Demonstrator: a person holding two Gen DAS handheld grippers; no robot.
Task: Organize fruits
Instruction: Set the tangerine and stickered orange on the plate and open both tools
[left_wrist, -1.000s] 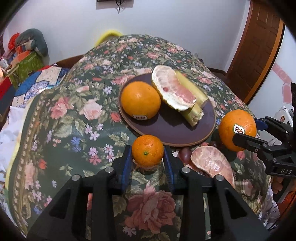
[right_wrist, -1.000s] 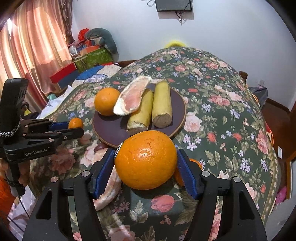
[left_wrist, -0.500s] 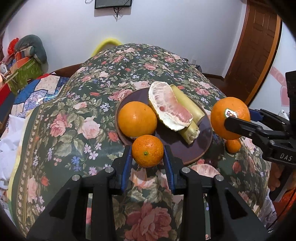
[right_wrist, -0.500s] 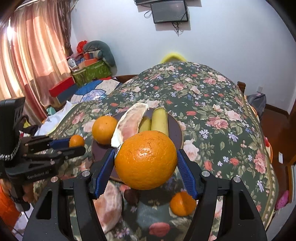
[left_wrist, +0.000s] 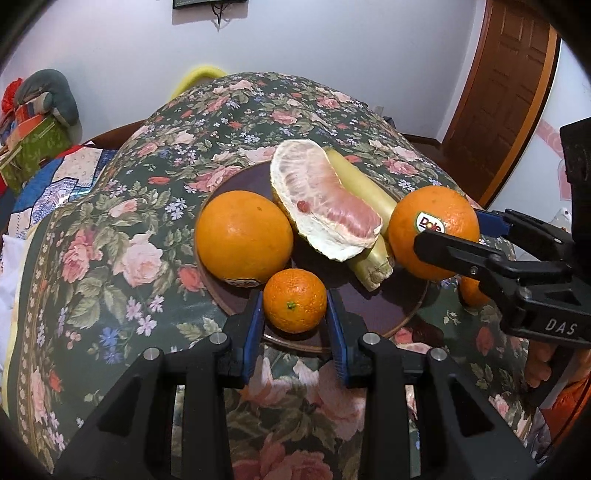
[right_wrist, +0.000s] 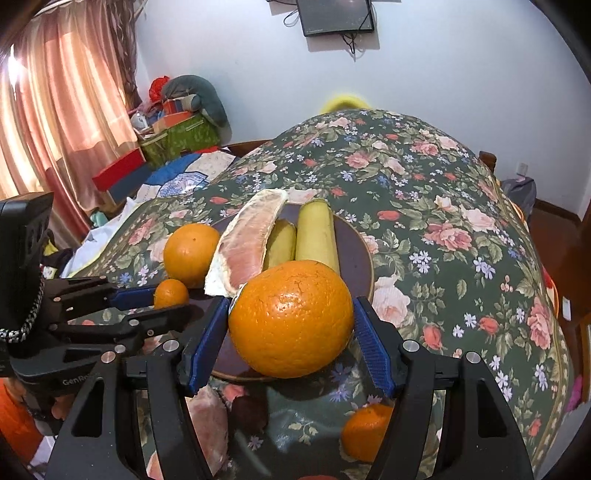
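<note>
Both grippers have advanced over the plate (left_wrist: 406, 317), left gripper (left_wrist: 294, 317) clenching the mandarin (left_wrist: 294, 300), right gripper (right_wrist: 290, 332) clenching the large orange (right_wrist: 291, 317); release risks fruit rolling off the crowded rim onto the counter (left_wrist: 110, 258).

Big orange (right_wrist: 291, 317) in R gripper (right_wrist: 291, 328) pads, over brown plate (right_wrist: 356, 254).

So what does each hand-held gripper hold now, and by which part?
Left hand-held gripper: small mandarin, pinched at its two sides. Right hand-held gripper: large orange, also by its sides.
</note>
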